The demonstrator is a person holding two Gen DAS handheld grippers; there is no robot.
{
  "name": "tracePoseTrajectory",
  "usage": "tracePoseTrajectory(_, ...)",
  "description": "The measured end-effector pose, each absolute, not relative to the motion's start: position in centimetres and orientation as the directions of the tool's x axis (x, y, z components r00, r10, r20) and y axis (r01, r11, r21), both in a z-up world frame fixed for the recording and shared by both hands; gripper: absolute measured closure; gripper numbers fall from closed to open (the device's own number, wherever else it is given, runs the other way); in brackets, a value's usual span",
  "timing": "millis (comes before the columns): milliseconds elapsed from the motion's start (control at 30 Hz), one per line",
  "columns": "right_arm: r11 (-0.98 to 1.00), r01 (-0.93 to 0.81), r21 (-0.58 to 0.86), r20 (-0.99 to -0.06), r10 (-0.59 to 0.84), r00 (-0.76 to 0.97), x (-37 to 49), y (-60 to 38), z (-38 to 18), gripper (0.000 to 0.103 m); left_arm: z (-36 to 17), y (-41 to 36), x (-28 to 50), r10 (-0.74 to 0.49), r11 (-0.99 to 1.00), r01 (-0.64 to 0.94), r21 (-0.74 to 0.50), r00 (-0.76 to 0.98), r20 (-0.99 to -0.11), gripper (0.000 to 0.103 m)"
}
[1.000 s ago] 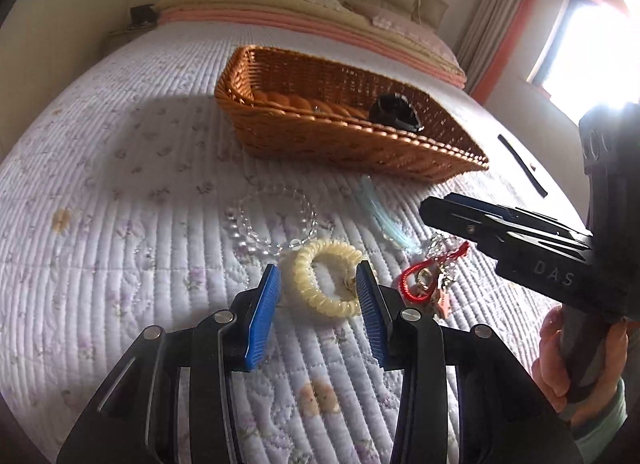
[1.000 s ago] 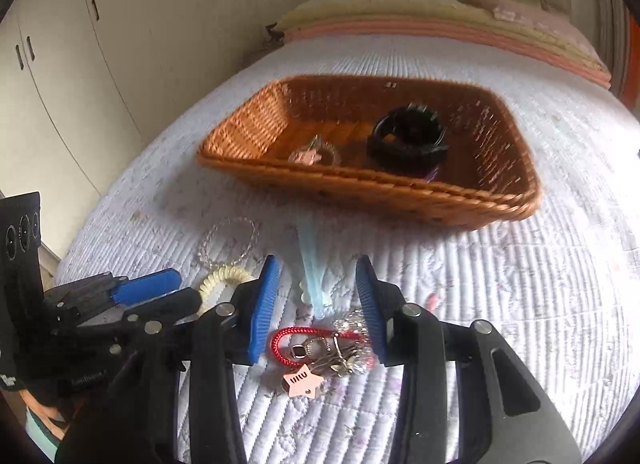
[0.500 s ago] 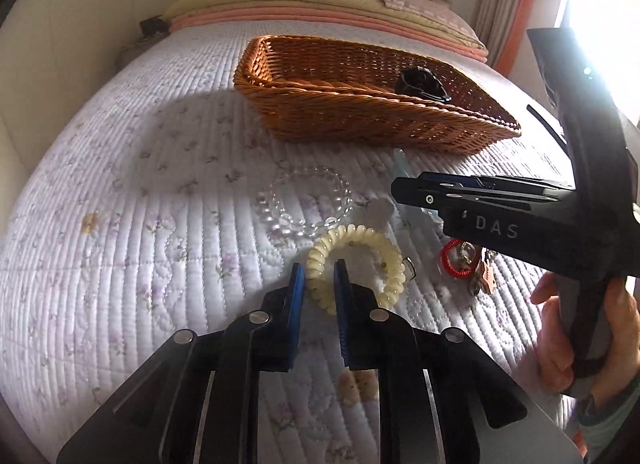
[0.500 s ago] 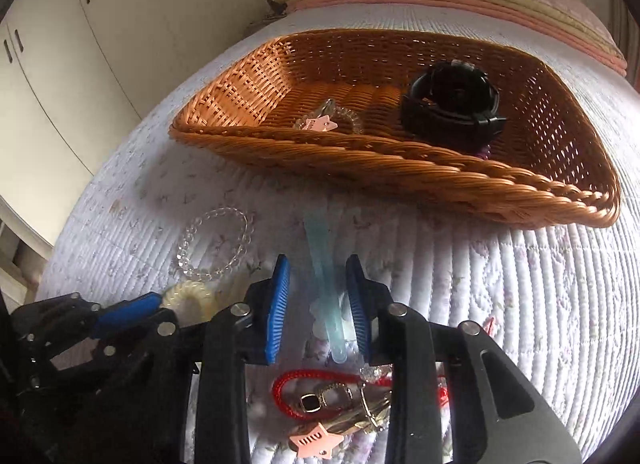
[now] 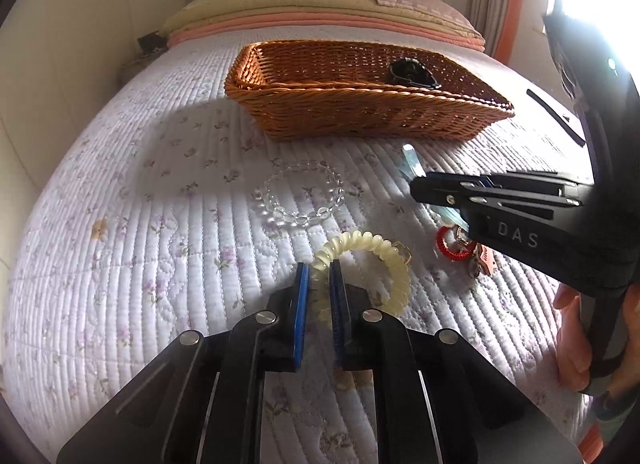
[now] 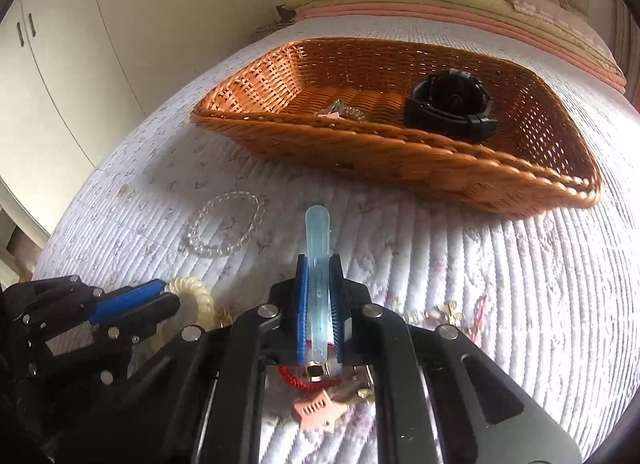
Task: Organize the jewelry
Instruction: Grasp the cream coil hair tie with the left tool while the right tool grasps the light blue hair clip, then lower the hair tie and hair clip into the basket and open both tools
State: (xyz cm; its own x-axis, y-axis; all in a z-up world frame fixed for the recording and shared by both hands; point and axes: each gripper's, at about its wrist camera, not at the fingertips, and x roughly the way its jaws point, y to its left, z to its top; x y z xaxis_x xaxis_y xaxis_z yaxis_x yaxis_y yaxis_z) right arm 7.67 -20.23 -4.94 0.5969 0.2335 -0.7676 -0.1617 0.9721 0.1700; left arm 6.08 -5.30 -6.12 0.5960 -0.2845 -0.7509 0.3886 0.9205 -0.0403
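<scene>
Both grippers clamped on jewelry lying on the quilted bed, in front of the wicker basket.

Left gripper (image 5: 318, 284): blue pads closed on the near-left arc of the cream coil bracelet (image 5: 372, 260); rest of the coil lies on the quilt (image 5: 120, 224). Right gripper (image 6: 319, 288): jaws have just been closing, now pinched on the pale blue translucent strip (image 6: 317, 232), whose rounded end sticks out past the fingertips toward the basket (image 6: 360, 152). Clear bead bracelet (image 5: 300, 196) lies loose between coil bracelet and basket. Red cord loop with charms (image 5: 452, 244) lies beneath the right gripper. In the basket: black watch (image 6: 450, 108) and a small silver piece with a pink tag (image 6: 340, 110). A hand (image 5: 576, 344) holds the right gripper's handle.
</scene>
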Motion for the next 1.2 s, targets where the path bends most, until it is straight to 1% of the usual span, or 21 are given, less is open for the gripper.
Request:
tracePoseTrajectory(167,0.958,-0.176,0.225,-0.713,0.285,0.641,5.7,-21.5,-3.4,0.094,-3.9,-3.9,5.5,-0.353,0.916,0.384,-0.117,0.632,-0.689,0.094)
tracePoseTrajectory(267,0.956,-0.181,0.229,-0.675,0.29,0.679,4.5,-22.2,-1.3,0.094,-1.6,-3.6,5.4,-0.375,0.912,0.39,-0.124,0.674,-0.637,0.094)
tracePoseTrajectory(400,0.952,-0.195,0.237,-0.605,0.301,0.737,4.2,-22.9,2.5,0.094,2.1,-3.7,6.4,-0.417,0.902,0.406,-0.147,0.727,-0.545,0.094)
tracePoseTrajectory(500,0.951,-0.191,0.243,-0.581,0.301,0.757,5.7,-23.4,4.4,0.094,4.0,-4.8,8.5,-0.417,0.903,0.407,-0.138,0.749,-0.515,0.094)
tracePoseTrajectory(600,0.954,-0.173,0.243,-0.574,0.285,0.767,8.5,-24.2,5.9,0.094,4.9,-5.9,10.9,-0.416,0.904,0.405,-0.138,0.754,-0.508,0.094)
tracePoseTrajectory(767,0.95,-0.14,0.279,-0.595,0.286,0.751,14.1,-25.2,6.4,0.094,4.8,-7.3,14.8,-0.408,0.908,0.395,-0.141,0.753,-0.516,0.094)
tracePoseTrajectory(867,0.927,-0.145,0.346,-0.624,0.342,0.702,17.4,-25.7,5.7,0.094,4.2,-8.0,16.7,-0.384,0.917,0.381,-0.118,0.76,-0.525,0.094)
tracePoseTrajectory(900,0.928,-0.128,0.349,-0.642,0.337,0.689,18.5,-25.8,5.3,0.094,4.0,-8.2,17.3,-0.376,0.919,0.378,-0.11,0.76,-0.529,0.094)
tracePoseTrajectory(1200,0.952,-0.043,0.302,-0.777,0.272,0.568,25.7,-24.3,1.5,0.094,0.5,-8.6,20.2,-0.352,0.922,0.38,-0.08,0.732,-0.583,0.094)
